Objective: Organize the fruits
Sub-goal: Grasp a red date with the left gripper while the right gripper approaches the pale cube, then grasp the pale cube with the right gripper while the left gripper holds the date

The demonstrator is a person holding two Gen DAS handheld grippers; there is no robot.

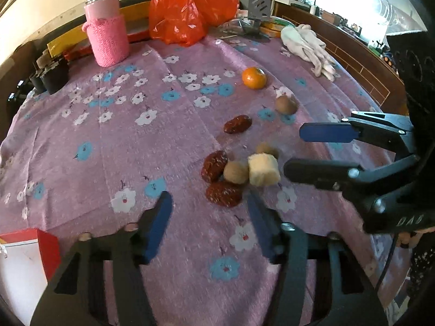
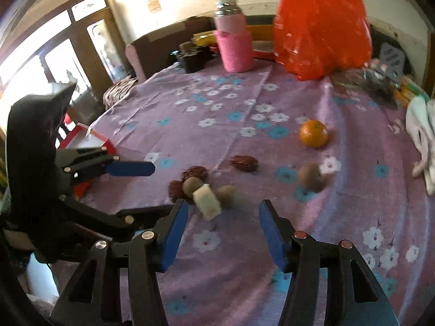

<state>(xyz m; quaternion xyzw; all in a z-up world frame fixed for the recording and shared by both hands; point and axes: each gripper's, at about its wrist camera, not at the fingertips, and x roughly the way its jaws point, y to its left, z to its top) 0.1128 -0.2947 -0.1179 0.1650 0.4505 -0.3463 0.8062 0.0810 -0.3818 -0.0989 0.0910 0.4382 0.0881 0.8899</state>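
Fruits clustered near the middle of a purple flower-printed tablecloth (image 1: 114, 141): three wrinkled dark-red dates, two round tan-brown fruits and a pale yellow cut chunk (image 1: 263, 170), all touching or just beside one another. In the left wrist view, one dark-red date (image 1: 214, 165) at 9 o'clock of a tan-brown round fruit (image 1: 236, 172), another date (image 1: 223, 194) at 6 o'clock of it, the pale chunk pressed against it at 3 o'clock, a second tan-brown fruit (image 1: 267, 149) just behind the chunk. Further off at 12 o'clock of the heap, a lone date (image 1: 237, 124); beyond that, toward 1 o'clock, a separate brown round fruit (image 1: 286, 104) and a small orange mandarin (image 1: 254, 77).

Left gripper (image 1: 210, 212) hanging just short of the heap, blue pads apart, nothing between them. Right gripper (image 2: 223, 214) likewise spread, empty, its tips near the pale chunk (image 2: 207, 201) without touching.

At the far edge, a pink flask in a knitted pink sleeve (image 1: 106, 30), a red plastic bag (image 1: 190, 8), and white gloves (image 1: 307, 46) toward 2 o'clock.
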